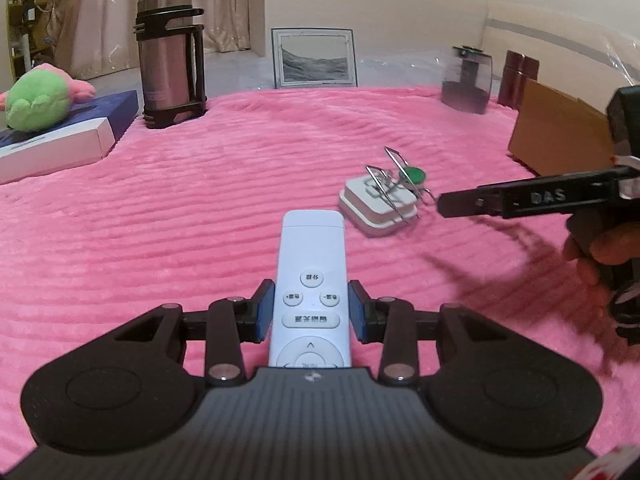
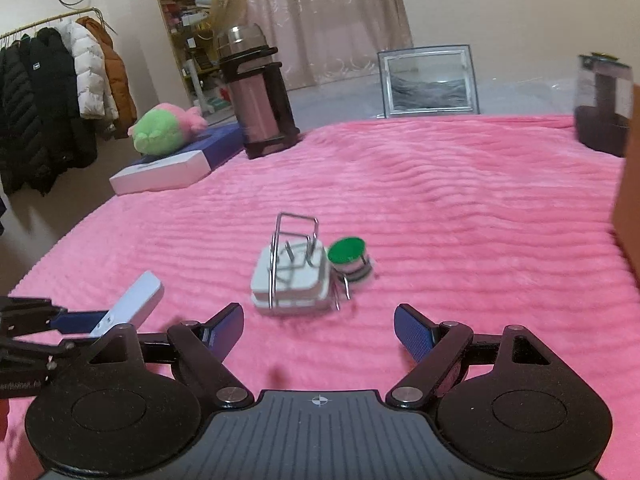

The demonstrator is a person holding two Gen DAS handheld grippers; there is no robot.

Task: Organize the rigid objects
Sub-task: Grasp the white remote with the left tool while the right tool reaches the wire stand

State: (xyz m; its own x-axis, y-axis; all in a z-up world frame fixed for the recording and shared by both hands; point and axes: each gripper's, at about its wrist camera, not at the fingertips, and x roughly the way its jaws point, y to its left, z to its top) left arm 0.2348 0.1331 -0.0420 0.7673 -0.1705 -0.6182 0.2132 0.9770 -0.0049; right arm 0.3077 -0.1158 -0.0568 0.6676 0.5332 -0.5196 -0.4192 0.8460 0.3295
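Note:
My left gripper (image 1: 311,312) is shut on a white remote control (image 1: 311,264), its blue pads pressed on both long sides; the remote is held above the pink blanket. In the right wrist view the remote (image 2: 134,300) shows at lower left between the left gripper's fingers. A white square box (image 2: 290,278) with a wire stand on top lies mid-blanket, a green-topped round piece (image 2: 348,258) beside it. My right gripper (image 2: 319,330) stands open just short of the box, nothing between its pads. In the left wrist view the box (image 1: 378,204) lies ahead right, the right gripper's finger (image 1: 520,198) close by.
A steel thermos (image 1: 170,52) and a framed picture (image 1: 314,58) stand at the blanket's far edge. A plush toy (image 1: 40,96) lies on a blue and white box at far left. A dark jar (image 1: 468,80) and a cardboard box (image 1: 560,136) stand at far right. Coats (image 2: 48,92) hang left.

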